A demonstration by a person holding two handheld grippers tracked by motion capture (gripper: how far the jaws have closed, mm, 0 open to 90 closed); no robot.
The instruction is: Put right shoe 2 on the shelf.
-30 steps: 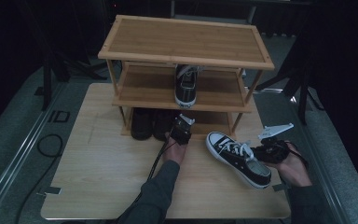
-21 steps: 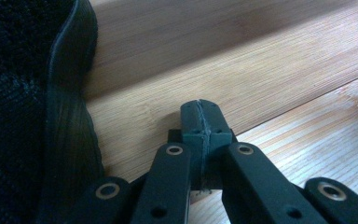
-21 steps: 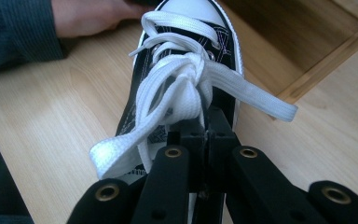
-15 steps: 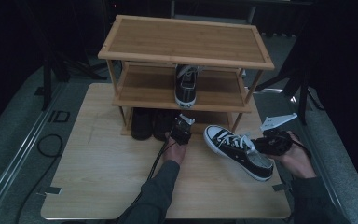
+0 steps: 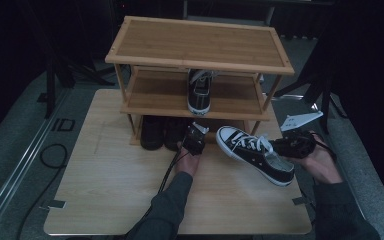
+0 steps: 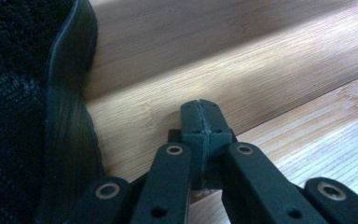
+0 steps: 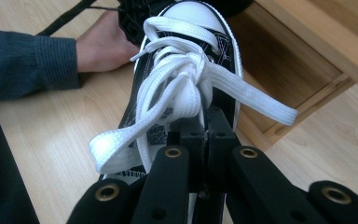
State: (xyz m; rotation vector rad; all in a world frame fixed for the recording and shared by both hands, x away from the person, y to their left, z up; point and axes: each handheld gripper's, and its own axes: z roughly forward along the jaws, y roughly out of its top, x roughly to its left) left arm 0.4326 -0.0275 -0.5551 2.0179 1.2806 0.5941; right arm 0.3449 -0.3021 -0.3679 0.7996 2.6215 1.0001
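Observation:
A black sneaker with white laces and toe cap [image 5: 254,154] hangs tilted above the table, toe toward the rack. My right gripper [image 5: 276,147] is shut on it at the tongue; in the right gripper view the jaws [image 7: 208,133] pinch the sneaker [image 7: 186,70] just behind the laces. Its mate [image 5: 199,92] stands on the rack's middle shelf. My left gripper [image 5: 198,131] is shut with nothing in it. Its tips [image 6: 201,117] rest at the wooden bottom ledge [image 6: 242,79], next to a dark shoe [image 6: 28,116].
The bamboo shoe rack [image 5: 200,44] has three tiers and stands at the table's far side. Two dark shoes [image 5: 162,133] sit on its bottom level. A cable [image 5: 169,172] trails from the left gripper along the forearm. The wooden table [image 5: 110,185] ends close behind both hands.
The right gripper has lifted the sneaker off the table and carried it a little toward the rack. The left gripper has stayed where it was.

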